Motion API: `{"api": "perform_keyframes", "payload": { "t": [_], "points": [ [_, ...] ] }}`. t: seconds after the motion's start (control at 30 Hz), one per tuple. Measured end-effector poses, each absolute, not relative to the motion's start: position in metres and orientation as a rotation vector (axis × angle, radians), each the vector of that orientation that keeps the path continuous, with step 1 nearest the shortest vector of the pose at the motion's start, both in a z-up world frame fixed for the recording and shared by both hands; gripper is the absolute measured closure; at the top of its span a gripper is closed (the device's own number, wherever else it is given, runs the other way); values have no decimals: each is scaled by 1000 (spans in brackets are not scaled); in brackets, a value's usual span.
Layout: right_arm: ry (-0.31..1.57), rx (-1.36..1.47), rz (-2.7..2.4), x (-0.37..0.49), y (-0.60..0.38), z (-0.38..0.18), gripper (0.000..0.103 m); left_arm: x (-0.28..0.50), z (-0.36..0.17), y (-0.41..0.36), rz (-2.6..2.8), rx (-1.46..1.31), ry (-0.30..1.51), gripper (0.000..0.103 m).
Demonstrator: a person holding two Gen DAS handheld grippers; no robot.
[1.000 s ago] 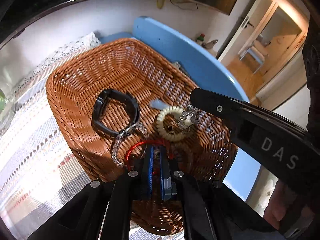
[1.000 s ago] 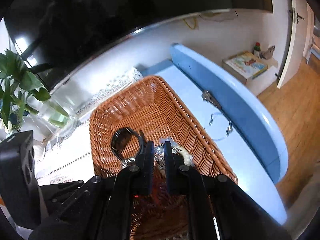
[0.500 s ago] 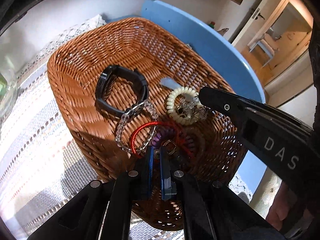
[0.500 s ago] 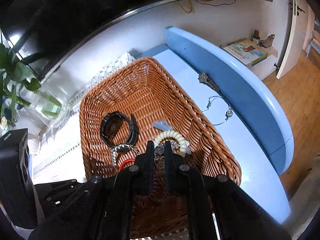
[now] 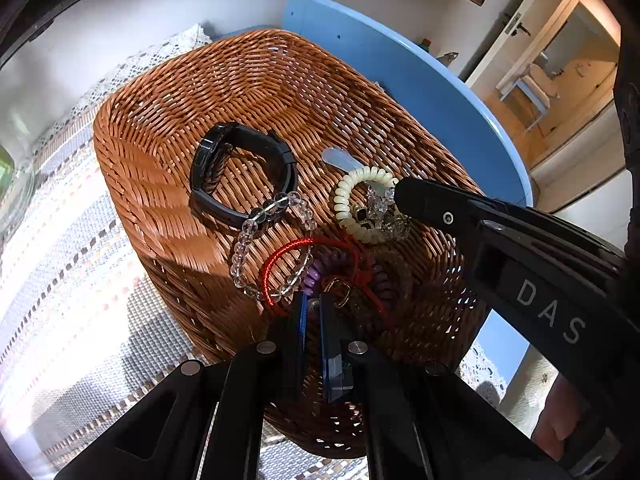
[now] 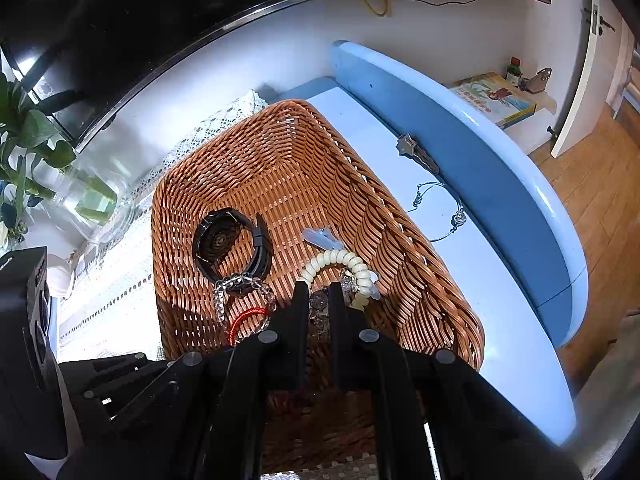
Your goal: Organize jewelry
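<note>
A brown wicker basket (image 5: pixel 168 128) (image 6: pixel 280 160) holds a black watch (image 5: pixel 240 172) (image 6: pixel 228 240), a clear bead bracelet (image 5: pixel 260 248) (image 6: pixel 240 292), a red cord bracelet (image 5: pixel 296 244) (image 6: pixel 248 316), a cream coil band (image 5: pixel 360 204) (image 6: pixel 340 260), a crystal piece (image 5: pixel 384 216) and a purple coil band (image 5: pixel 320 272). My left gripper (image 5: pixel 312 304) is shut above the basket's near side, its jaws almost touching. My right gripper (image 6: pixel 318 300) is shut on the crystal piece beside the cream band. A silver necklace (image 6: pixel 444 208) lies on the blue table outside the basket.
The basket stands on a striped lace cloth (image 5: pixel 60 260). A key (image 6: pixel 416 152) lies on the blue table (image 6: pixel 500 280) against its raised blue rim. A glass vase with a plant (image 6: pixel 60 184) stands at the left. A dark TV screen is behind.
Both grippers have pulled back and up from the basket, so more of it shows. The right gripper stays shut on the crystal piece. The jewelry in the basket has not moved.
</note>
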State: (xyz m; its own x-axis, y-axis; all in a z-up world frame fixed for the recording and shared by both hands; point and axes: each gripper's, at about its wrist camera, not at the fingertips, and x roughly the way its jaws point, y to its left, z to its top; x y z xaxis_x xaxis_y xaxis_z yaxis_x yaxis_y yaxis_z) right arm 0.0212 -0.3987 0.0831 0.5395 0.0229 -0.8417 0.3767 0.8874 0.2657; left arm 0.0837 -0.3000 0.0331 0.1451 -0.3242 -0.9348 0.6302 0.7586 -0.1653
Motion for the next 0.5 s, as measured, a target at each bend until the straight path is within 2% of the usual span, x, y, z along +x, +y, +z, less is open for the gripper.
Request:
{"api": "perform_keyframes", "payload": {
  "t": [0.23, 0.27, 0.33, 0.37, 0.4, 0.5],
  "points": [
    [984, 466, -205, 21, -400, 83, 93, 82, 36, -301, -706, 286, 1244, 97],
    [979, 484, -191, 20, -401, 82, 89, 83, 36, -300, -704, 280, 1249, 97],
    [969, 493, -184, 19, -402, 85, 71, 85, 38, -298, -698, 271, 1256, 97],
    [960, 486, -182, 18, -402, 87, 54, 86, 40, -297, -688, 266, 1254, 96],
    [951, 483, -180, 17, -401, 90, 45, 87, 44, -296, -675, 265, 1250, 95],
    [908, 479, -167, 12, -402, 109, 36, 89, 59, -293, -616, 301, 1231, 87]
  ]
}}
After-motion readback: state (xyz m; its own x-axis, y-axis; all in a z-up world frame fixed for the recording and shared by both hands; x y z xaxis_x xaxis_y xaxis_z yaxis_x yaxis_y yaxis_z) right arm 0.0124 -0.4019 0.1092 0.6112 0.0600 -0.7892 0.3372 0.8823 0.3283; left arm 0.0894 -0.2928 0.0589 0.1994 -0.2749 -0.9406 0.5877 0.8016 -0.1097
